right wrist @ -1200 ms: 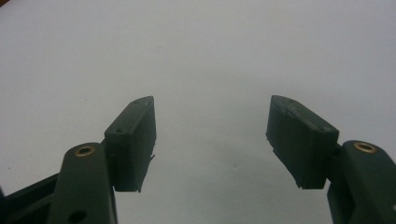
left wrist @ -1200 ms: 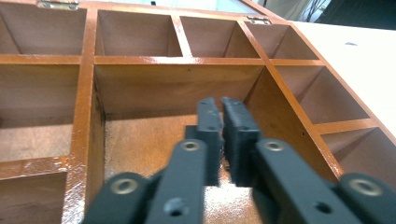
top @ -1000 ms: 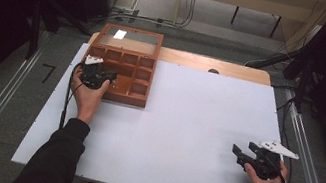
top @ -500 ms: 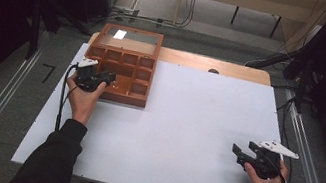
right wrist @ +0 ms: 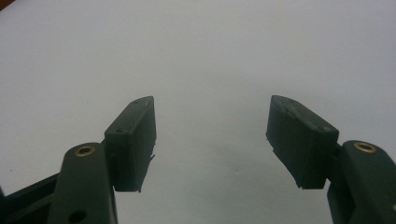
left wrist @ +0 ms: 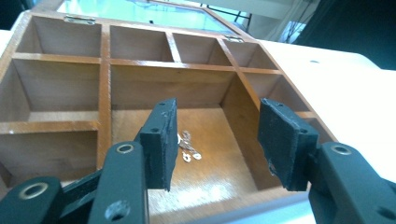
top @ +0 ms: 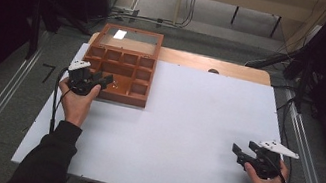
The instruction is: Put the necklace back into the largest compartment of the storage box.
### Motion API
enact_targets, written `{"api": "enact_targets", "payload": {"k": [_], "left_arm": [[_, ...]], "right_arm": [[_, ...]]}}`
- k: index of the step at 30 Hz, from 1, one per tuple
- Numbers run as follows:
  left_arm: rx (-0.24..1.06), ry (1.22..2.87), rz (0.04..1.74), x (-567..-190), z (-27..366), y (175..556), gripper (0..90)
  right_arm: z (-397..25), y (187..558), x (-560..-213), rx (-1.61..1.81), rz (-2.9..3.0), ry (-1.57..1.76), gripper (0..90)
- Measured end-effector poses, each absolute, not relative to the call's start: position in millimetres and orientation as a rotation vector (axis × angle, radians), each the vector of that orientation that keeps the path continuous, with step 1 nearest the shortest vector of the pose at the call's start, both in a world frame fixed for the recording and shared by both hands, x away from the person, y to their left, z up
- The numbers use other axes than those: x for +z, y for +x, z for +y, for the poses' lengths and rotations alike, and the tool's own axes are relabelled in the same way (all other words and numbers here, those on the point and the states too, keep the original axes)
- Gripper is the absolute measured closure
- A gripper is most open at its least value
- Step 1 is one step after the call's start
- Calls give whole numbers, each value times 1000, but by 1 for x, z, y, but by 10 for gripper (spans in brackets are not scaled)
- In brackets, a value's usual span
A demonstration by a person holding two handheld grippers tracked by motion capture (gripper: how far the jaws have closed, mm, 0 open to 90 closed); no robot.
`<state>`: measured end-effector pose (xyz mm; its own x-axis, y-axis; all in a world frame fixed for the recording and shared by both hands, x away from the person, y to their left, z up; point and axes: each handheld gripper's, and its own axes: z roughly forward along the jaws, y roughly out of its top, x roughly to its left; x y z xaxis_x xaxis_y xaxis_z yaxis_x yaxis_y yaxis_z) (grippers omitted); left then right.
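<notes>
A brown wooden box [top: 119,66] with several compartments and a glass lid laid open behind it sits at the table's far left. My left gripper [top: 102,80] is open at the box's front left corner, jaws pointing over the large compartment. In the left gripper view, the left gripper [left wrist: 219,135] frames that compartment, where a few small silvery metal bits [left wrist: 187,147] lie on the wooden floor of the box [left wrist: 60,86]. My right gripper [top: 240,153] is open, low over the white tabletop at the front right. In the right gripper view, the right gripper [right wrist: 210,140] has nothing between its jaws.
The white table [top: 185,126] has a wooden strip along its far edge. Metal rails run along the floor on both sides, and cables and dark equipment lie beyond the far edge.
My left gripper has drawn back a little toward the front left, from over the box to its front corner. The right gripper has stayed where it was.
</notes>
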<state>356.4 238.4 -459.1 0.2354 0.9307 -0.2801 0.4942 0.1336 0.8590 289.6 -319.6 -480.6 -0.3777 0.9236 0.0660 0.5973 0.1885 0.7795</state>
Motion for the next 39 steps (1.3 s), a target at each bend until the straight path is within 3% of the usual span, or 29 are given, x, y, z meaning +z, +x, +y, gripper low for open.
{"api": "enact_targets", "payload": {"k": [39], "left_arm": [[515,1540,1356,-474,245,268,365]], "right_arm": [[-319,288,-479,1037,2049,1407,314]]}}
